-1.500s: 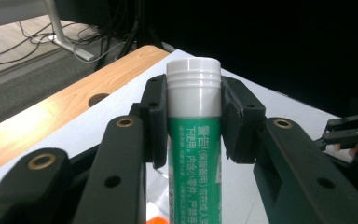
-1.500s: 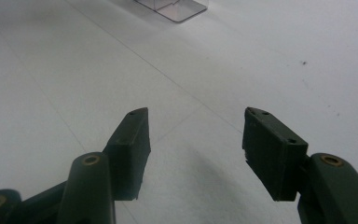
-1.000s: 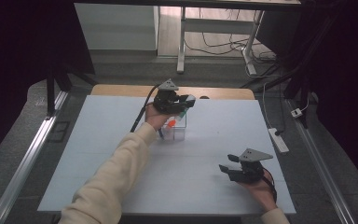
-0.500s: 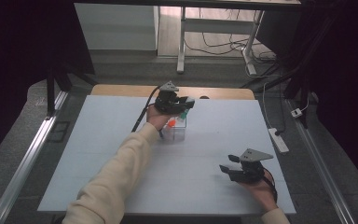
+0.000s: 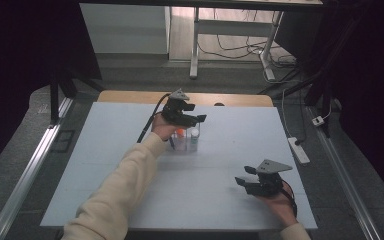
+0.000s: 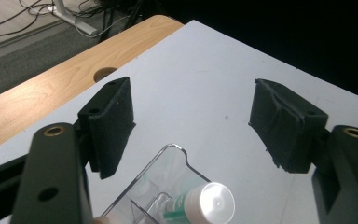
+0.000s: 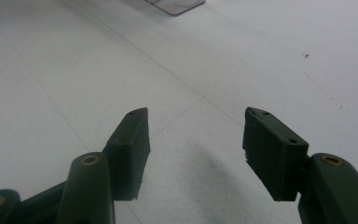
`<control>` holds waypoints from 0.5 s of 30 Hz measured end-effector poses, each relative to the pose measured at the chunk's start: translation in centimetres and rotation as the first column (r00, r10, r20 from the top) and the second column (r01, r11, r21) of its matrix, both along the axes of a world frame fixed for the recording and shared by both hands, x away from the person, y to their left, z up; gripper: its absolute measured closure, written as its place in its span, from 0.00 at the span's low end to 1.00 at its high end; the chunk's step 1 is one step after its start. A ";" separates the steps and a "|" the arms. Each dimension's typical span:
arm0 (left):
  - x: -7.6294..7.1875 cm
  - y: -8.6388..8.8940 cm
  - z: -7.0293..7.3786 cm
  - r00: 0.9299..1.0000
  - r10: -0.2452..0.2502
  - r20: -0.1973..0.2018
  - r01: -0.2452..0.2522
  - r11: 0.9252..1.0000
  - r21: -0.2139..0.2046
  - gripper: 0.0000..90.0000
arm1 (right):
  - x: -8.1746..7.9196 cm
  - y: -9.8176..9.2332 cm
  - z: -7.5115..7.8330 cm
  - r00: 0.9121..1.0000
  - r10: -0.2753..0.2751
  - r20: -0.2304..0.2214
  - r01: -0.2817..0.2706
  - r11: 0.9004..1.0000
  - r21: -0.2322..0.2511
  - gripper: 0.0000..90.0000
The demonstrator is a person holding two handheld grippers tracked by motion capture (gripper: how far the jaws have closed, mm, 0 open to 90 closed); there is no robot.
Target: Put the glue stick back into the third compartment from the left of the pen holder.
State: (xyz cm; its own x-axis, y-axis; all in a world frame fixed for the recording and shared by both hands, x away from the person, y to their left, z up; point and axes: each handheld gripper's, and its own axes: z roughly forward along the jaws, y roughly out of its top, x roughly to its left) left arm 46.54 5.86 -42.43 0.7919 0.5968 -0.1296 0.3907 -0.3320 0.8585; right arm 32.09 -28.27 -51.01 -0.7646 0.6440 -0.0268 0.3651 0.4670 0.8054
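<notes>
My left gripper hovers over a clear plastic organizer at the far middle of the white table. Its jaws have just been opening and now stand wide apart, with nothing between the pads. In the left gripper view, the clear organizer lies just below the jaws with a white-capped tube standing in it. An orange-capped item stands beside the white cap. My right gripper rests low near the table's front right, open and empty.
A strip of bare wooden tabletop with a round hole runs along the far edge of the white sheet. A power strip lies on the floor to the right. A corner of the organizer is far ahead of my right jaws.
The left gripper's jaws stand wider than before, above the organizer, and the hand has shifted only slightly. The right hand has stayed still.
</notes>
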 end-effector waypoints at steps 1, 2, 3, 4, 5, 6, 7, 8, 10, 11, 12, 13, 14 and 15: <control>-0.1 0.1 0.0 1.000 -0.004 -0.001 0.004 1.000 0.002 0.33 | 0.0 0.0 0.0 1.000 0.001 0.000 -0.001 1.000 0.001 0.46; -0.2 0.1 0.1 1.000 -0.009 -0.003 0.009 1.000 0.002 0.33 | 0.0 0.0 0.0 1.000 0.002 0.000 -0.002 1.000 0.001 0.46; -0.3 0.2 0.1 1.000 -0.010 -0.001 0.010 1.000 0.004 0.34 | 0.0 0.0 0.0 1.000 0.001 -0.001 -0.001 1.000 0.001 0.46; -0.4 0.2 0.2 1.000 -0.012 0.001 0.012 1.000 0.006 0.34 | 0.0 0.0 0.0 1.000 0.001 -0.001 -0.001 1.000 0.002 0.46; -0.5 0.3 0.2 1.000 -0.015 0.000 0.015 1.000 0.006 0.34 | 0.0 0.0 0.0 1.000 0.001 -0.001 0.000 1.000 0.002 0.46; -0.6 0.3 0.3 1.000 -0.018 -0.001 0.018 1.000 0.006 0.34 | 0.0 0.0 0.0 1.000 0.001 -0.001 -0.001 1.000 0.002 0.46; -0.7 0.4 0.3 1.000 -0.019 -0.001 0.019 1.000 0.006 0.34 | 0.0 0.0 0.0 1.000 0.001 -0.001 -0.001 1.000 0.002 0.46; -0.9 0.4 0.3 1.000 -0.021 0.001 0.021 1.000 0.008 0.34 | 0.0 0.0 0.0 1.000 0.001 0.001 -0.001 1.000 0.002 0.46; -1.1 0.5 0.4 1.000 -0.025 0.002 0.025 1.000 0.009 0.34 | 0.0 0.1 0.0 1.000 0.001 0.000 -0.001 1.000 0.001 0.46; -1.2 0.6 0.4 1.000 -0.029 0.003 0.029 0.999 0.013 0.35 | 0.0 0.0 0.0 1.000 0.000 0.000 0.000 1.000 0.001 0.46; -1.4 0.7 0.5 0.999 -0.033 0.003 0.033 0.999 0.015 0.35 | 0.0 0.0 0.0 1.000 0.000 0.000 0.000 1.000 0.001 0.46; -1.6 0.8 0.5 0.999 -0.036 0.001 0.036 0.999 0.013 0.35 | 0.0 0.0 0.0 1.000 -0.001 0.001 0.001 1.000 0.001 0.46; -1.7 0.9 0.5 0.999 -0.045 -0.001 0.045 0.999 0.014 0.35 | 0.0 0.0 0.0 1.000 -0.002 0.002 0.002 1.000 0.002 0.46; -1.9 1.0 0.5 0.999 -0.052 0.000 0.052 0.998 0.018 0.35 | 0.0 0.1 0.0 1.000 -0.011 0.007 0.011 1.000 0.003 0.46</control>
State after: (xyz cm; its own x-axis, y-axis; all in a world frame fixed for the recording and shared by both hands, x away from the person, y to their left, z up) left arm 44.62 6.89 -41.90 0.8221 0.5569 -0.1186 0.3718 -0.3673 0.8525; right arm 32.08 -28.21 -51.01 -0.7573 0.6524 -0.0300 0.3644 0.4603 0.8095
